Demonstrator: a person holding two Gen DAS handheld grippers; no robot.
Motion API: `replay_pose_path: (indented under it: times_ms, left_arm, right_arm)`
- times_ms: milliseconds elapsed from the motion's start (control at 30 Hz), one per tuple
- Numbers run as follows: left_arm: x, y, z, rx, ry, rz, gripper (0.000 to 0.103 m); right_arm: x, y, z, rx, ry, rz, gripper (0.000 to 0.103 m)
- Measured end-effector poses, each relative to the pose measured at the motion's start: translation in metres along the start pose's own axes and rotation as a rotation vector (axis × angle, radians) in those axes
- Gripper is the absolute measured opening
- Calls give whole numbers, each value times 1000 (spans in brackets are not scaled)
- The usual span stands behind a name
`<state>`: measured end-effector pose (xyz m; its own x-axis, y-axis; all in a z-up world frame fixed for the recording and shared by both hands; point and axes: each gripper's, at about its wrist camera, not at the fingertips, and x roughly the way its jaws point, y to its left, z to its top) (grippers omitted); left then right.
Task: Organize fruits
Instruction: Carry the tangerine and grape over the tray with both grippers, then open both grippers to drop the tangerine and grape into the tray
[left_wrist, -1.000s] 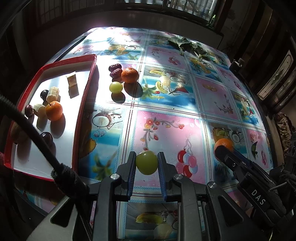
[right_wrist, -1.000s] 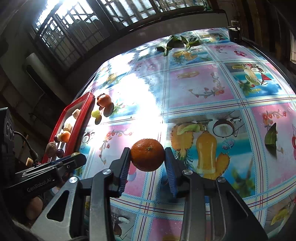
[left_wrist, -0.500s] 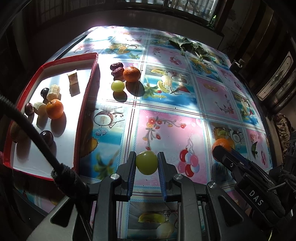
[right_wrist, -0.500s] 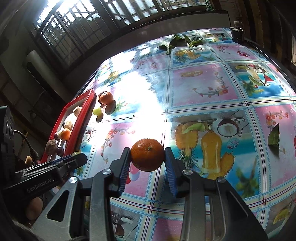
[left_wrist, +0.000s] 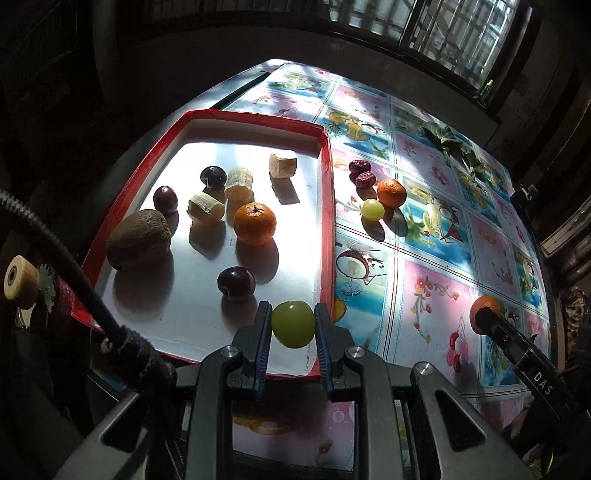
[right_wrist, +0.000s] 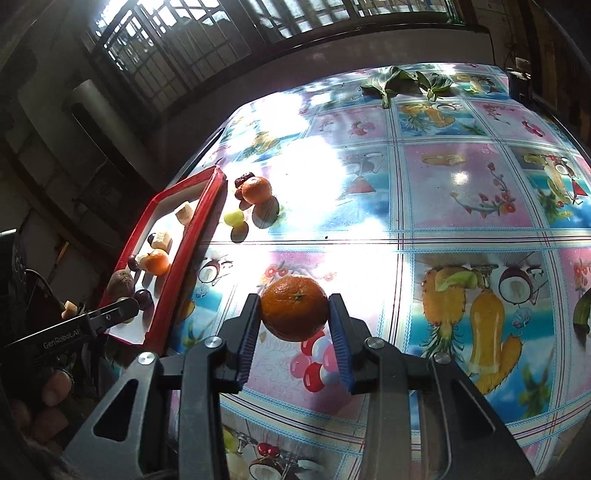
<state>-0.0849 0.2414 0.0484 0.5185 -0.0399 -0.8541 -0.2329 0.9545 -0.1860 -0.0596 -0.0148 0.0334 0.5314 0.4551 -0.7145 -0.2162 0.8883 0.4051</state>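
My left gripper (left_wrist: 292, 326) is shut on a green grape (left_wrist: 293, 323), held over the near right corner of the red-rimmed white tray (left_wrist: 327, 192). The tray holds a kiwi (left_wrist: 139, 239), an orange (left_wrist: 255, 223), dark plums (left_wrist: 236, 284) and banana pieces (left_wrist: 206, 207). My right gripper (right_wrist: 295, 325) is shut on an orange (right_wrist: 294, 308) above the table, right of the tray (right_wrist: 177, 269). On the table beside the tray lie an orange (left_wrist: 391, 192), a green grape (left_wrist: 372, 209) and two red dates (left_wrist: 364, 173).
The table wears a glossy fruit-print cloth (right_wrist: 461, 192). Green leaves (right_wrist: 402, 83) lie at its far edge. The right gripper's tip with its orange shows at the right of the left wrist view (left_wrist: 487, 317). Dark walls and barred windows surround the table.
My left gripper has swung left with the grape, from over the table to over the tray's near corner. My right gripper with its orange has drifted slightly forward and left.
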Motion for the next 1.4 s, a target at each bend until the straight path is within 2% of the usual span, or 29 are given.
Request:
replay_pose_path:
  times_ms: [133, 333, 500, 633, 900, 1133, 1300, 1400]
  left_arm:
    - [3, 35, 20, -65, -5, 33, 22]
    - [15, 55, 77, -115, -50, 84, 22]
    - [36, 61, 111, -122, -58, 148, 22]
    - [57, 65, 128, -127, -37, 169, 22]
    - [94, 69, 146, -137, 20, 217, 22]
    - [120, 71, 146, -145, 93, 245, 22]
    - [120, 69, 146, -156, 90, 234, 24]
    - [109, 69, 141, -154, 62, 245, 31]
  right_arm:
    - [19, 36, 19, -61, 12, 50, 39]
    - [65, 92, 66, -130, 36, 103, 39]
    - [111, 129, 100, -194, 64, 75, 39]
    - [142, 145, 119, -219, 85, 46, 39]
    - [192, 164, 139, -255, 139, 30, 39]
    - [220, 162, 136, -283, 184, -8, 39]
    - [224, 163, 136, -300, 194, -12, 40]
    - [223, 161, 136, -293, 199, -11, 40]
